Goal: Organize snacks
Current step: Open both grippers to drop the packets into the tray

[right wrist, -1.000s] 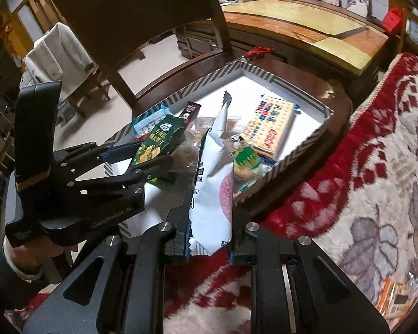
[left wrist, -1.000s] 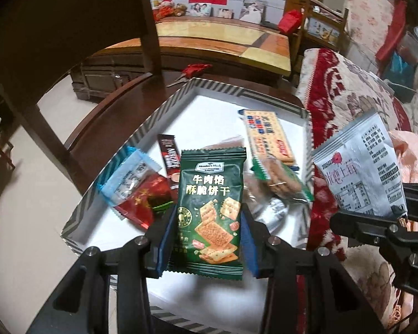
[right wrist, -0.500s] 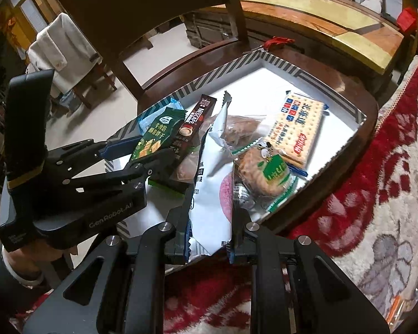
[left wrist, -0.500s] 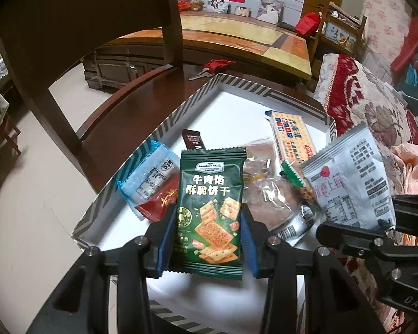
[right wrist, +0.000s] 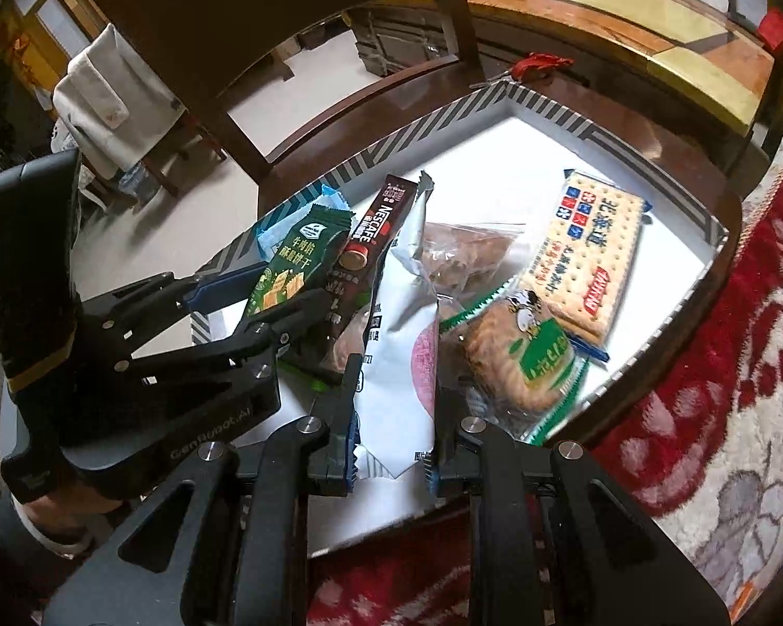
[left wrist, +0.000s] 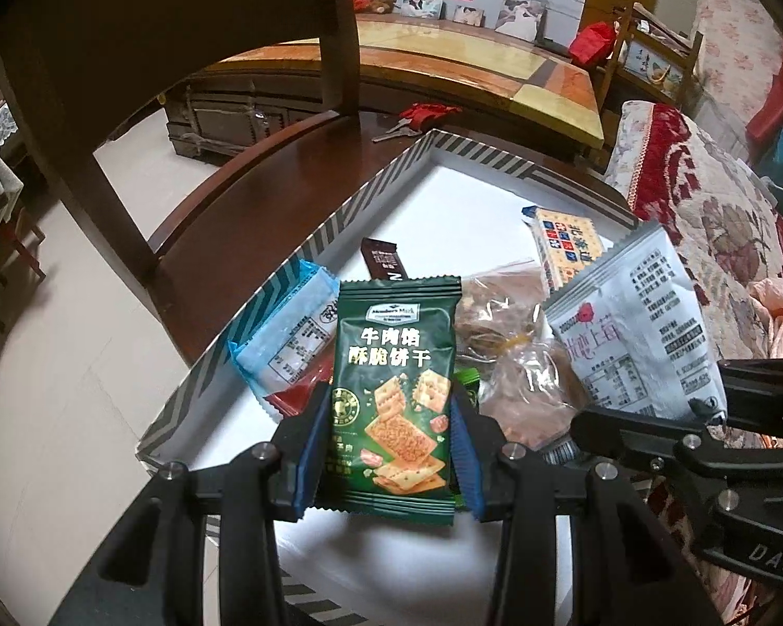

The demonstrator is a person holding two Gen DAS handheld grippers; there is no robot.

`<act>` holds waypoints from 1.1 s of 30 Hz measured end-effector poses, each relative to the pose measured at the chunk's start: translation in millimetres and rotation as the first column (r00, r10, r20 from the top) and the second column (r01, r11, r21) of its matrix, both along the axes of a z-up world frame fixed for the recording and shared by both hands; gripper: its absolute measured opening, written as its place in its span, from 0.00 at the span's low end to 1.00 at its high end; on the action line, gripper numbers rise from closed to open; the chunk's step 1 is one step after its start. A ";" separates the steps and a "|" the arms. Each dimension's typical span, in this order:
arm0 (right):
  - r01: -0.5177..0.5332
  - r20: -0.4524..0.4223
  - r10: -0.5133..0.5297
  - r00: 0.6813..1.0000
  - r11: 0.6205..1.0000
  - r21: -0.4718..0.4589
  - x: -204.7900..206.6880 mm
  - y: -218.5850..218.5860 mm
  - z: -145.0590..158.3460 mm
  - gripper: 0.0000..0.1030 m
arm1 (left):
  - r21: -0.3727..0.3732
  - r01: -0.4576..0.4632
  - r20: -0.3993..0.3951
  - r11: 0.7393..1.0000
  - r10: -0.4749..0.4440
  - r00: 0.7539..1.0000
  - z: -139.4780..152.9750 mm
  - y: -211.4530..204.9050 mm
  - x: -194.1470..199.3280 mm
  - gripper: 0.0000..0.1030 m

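Left tongs [left wrist: 386, 451] clamp a green cracker packet [left wrist: 394, 396]; right tongs [right wrist: 391, 430] pinch a white pouch [right wrist: 399, 344], both apparently above the striped tray [left wrist: 339, 219].

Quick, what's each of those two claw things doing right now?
Left gripper: closed on the green cracker packet.
Right gripper: closed on the white snack packet.

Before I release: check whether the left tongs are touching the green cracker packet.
Touching. In the left wrist view, the left tongs clamp the green cracker packet, both blue pads pressed against its side edges.
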State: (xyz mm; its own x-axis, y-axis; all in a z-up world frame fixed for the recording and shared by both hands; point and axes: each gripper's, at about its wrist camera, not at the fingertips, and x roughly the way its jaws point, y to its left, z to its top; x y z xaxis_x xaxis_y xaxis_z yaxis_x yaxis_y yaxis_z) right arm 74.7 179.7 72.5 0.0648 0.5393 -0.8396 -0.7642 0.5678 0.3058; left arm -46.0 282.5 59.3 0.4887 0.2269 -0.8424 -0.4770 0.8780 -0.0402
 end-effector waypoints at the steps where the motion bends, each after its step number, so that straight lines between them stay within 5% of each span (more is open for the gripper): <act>1: 0.002 -0.003 -0.002 1.000 1.000 -0.002 1.5 1.6 -1.6 0.17 | 0.000 0.000 -0.001 1.000 0.000 1.000 -0.4 0.3 0.6 0.44; 19: 0.012 -0.044 -0.012 0.999 1.000 -0.004 9.0 10.3 -10.3 0.18 | 0.017 -0.007 -0.017 1.000 0.007 1.000 -3.1 0.7 8.4 0.44; 33: 0.055 0.008 -0.055 0.998 0.998 -0.007 11.6 -4.5 4.7 0.22 | 0.030 -0.023 -0.030 0.999 0.024 0.999 -4.0 -0.3 10.5 0.47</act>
State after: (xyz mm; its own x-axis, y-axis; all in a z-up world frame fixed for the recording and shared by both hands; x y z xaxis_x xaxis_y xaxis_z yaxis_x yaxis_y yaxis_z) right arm 86.3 175.2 77.3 0.1009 0.5288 -0.8427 -0.7339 0.6114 0.2958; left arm -35.5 282.2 55.3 0.4570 0.2634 -0.8496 -0.4981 0.8671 0.0010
